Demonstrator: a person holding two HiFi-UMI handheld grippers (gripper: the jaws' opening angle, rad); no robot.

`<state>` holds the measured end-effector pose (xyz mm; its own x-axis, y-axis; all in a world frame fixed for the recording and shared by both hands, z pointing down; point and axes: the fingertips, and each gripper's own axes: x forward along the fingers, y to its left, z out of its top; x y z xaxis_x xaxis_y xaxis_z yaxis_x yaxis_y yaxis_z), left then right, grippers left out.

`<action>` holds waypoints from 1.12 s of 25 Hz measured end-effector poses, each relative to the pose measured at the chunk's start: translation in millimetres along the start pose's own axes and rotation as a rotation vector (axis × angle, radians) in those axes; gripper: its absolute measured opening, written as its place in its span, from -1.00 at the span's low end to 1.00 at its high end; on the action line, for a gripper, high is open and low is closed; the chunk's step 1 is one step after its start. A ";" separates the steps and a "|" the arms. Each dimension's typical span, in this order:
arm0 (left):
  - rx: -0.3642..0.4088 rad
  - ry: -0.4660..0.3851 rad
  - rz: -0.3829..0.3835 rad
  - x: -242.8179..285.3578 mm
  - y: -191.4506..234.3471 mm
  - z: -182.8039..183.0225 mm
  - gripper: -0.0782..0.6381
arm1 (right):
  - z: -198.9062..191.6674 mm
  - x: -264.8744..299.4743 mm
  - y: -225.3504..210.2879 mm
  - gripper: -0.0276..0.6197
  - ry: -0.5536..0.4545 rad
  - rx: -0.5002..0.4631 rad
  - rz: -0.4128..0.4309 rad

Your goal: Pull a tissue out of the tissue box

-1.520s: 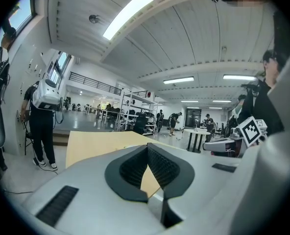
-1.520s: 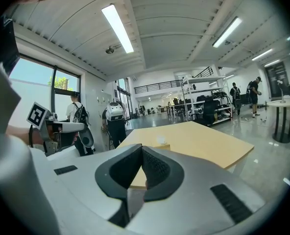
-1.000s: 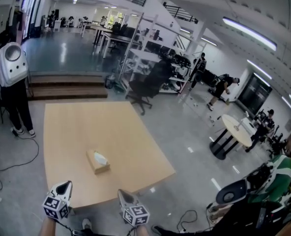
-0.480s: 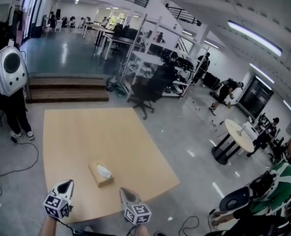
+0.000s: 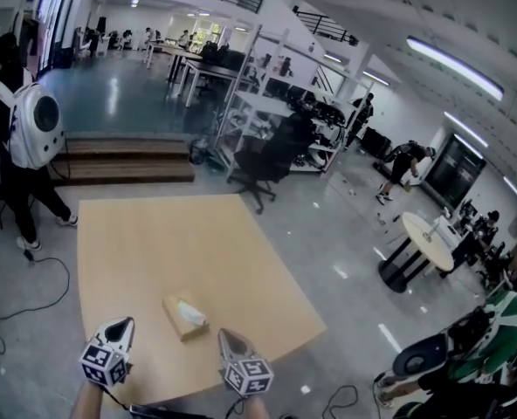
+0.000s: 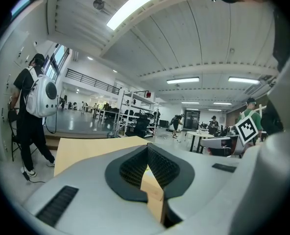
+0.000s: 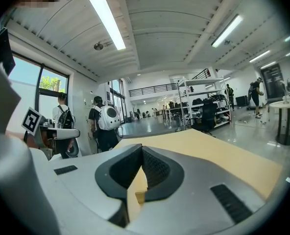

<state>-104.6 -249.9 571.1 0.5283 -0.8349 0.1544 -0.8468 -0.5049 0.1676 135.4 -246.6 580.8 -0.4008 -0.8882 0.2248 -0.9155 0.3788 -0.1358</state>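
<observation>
The tan bench (image 5: 154,243) had a lot of bare wood stretching toward 12 o'clock. Its near edge ran just in front of the two grippers, and its near right corner poked out at 4 o'clock. The tissue box (image 5: 184,318) sat close to that near edge, at 6 o'clock on the bench, with room all round it. A white tissue (image 5: 189,311) stuck up from the top of the box. The left gripper (image 5: 119,326) was at 8 o'clock from the box and the right gripper (image 5: 229,338) at 4 o'clock, both near it but not touching. The fingers of each gripper were pressed together with nothing between them. A person with a white backpack (image 5: 33,131) stood on the floor at 10 o'clock, and a black chair (image 5: 267,160) stood past the far edge at 1 o'clock.
</observation>
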 end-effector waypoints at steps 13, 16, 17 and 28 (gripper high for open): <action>-0.032 0.024 0.006 24.7 11.4 -11.4 -0.76 | -6.0 25.2 -14.7 -0.88 0.045 -0.022 0.012; -0.032 0.029 0.007 28.4 16.6 -20.6 -0.76 | -16.4 34.1 -14.4 -0.88 0.050 -0.023 0.016; -0.033 0.033 0.008 29.3 19.3 -23.3 -0.76 | -18.7 37.6 -13.7 -0.88 0.051 -0.024 0.016; -0.046 0.066 0.013 65.6 30.0 -41.2 -0.76 | -35.6 73.1 -35.3 -0.88 0.078 -0.044 0.019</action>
<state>-92.8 -310.8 626.3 0.5211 -0.8246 0.2202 -0.8509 -0.4819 0.2091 137.1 -315.6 636.3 -0.4185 -0.8581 0.2975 -0.9075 0.4083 -0.0987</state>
